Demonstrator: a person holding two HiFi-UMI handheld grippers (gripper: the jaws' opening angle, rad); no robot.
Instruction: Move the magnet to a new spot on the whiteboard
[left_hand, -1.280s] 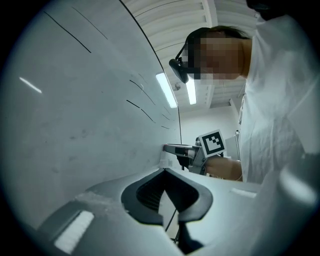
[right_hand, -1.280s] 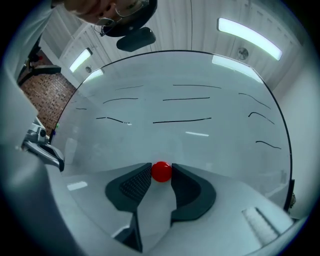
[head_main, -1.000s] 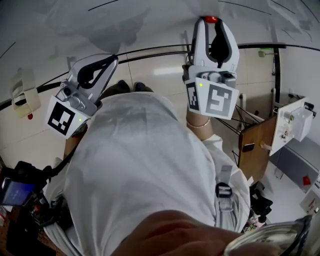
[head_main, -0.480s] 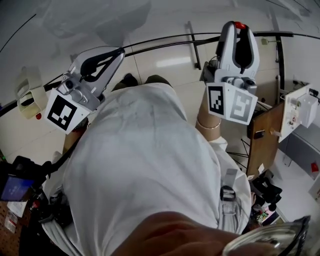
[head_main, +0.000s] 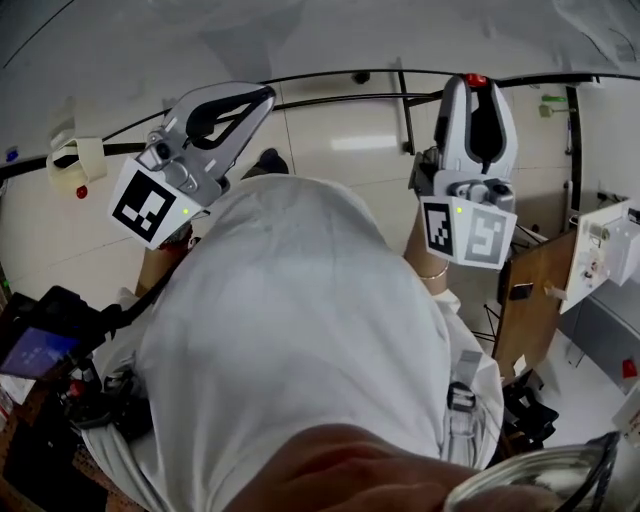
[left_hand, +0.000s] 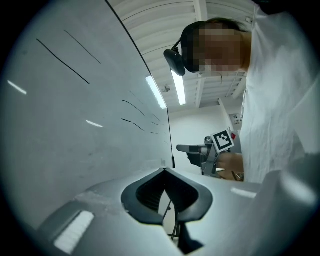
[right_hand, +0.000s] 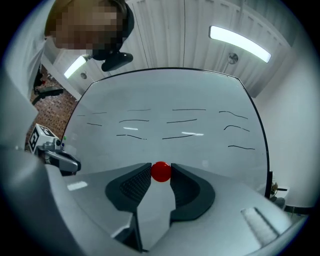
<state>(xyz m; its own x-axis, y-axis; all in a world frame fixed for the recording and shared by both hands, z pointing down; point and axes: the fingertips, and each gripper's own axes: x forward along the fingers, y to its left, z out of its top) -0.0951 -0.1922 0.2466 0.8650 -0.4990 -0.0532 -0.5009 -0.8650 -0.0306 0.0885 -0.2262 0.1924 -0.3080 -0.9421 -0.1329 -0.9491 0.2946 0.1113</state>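
My right hand-held gripper pinches the red magnet between its jaw tips, facing the whiteboard below its pen lines. My left hand-held gripper, at nine o'clock of it, has its jaws together, empty.

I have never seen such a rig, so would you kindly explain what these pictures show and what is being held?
A person holds a two-jaw gripper in each hand; there is no robot arm. One picture comes from a camera on the person's head, looking down; the other two from cameras riding on the grippers. The right gripper has its jaws shut on a small red magnet, facing a whiteboard marked with black strokes. The left gripper is shut with nothing between its jaws.
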